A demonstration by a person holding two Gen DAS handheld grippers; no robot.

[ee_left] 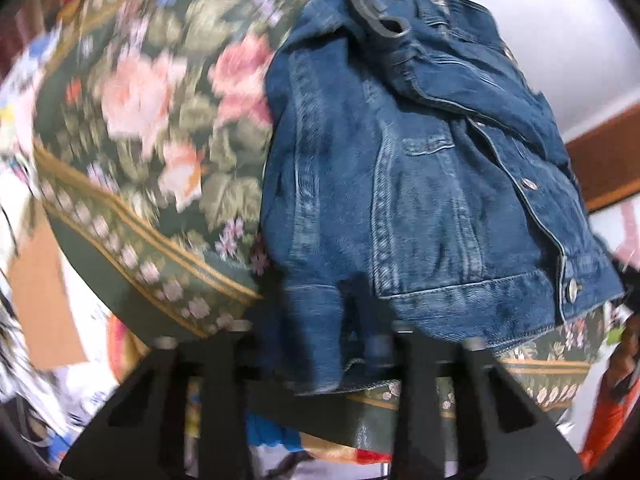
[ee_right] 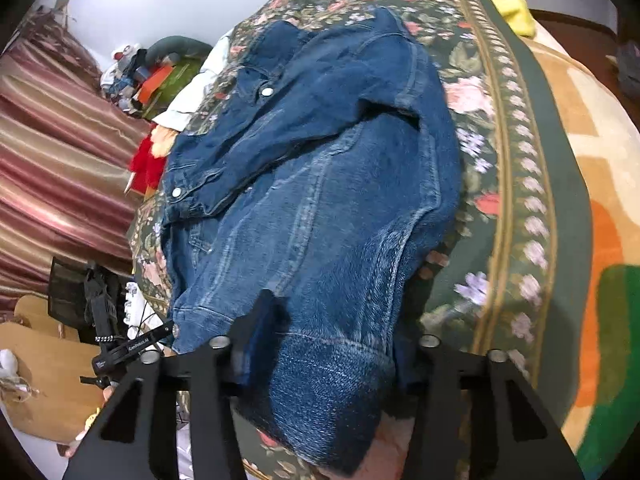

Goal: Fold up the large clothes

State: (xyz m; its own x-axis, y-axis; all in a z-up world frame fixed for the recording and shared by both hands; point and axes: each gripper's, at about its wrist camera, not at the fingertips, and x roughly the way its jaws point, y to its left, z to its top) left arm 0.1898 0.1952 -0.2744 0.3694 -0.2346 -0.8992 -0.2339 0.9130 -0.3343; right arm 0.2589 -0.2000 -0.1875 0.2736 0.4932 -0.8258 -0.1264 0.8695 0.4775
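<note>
A dark blue denim jacket lies rumpled on a green floral blanket over a bed. In the left wrist view my left gripper is shut on the jacket's sleeve cuff, which hangs between the two black fingers at the near edge. In the right wrist view the jacket spreads away from me across the floral blanket. My right gripper is shut on its near hem, and the denim bunches up against the left finger. The left gripper shows there at the jacket's lower left corner.
A red and gold striped curtain hangs at the left, with a pile of clutter beyond it. A yellow cloth lies at the far end of the bed. An orange and green patterned cover lies to the right. Brown boards stand low left.
</note>
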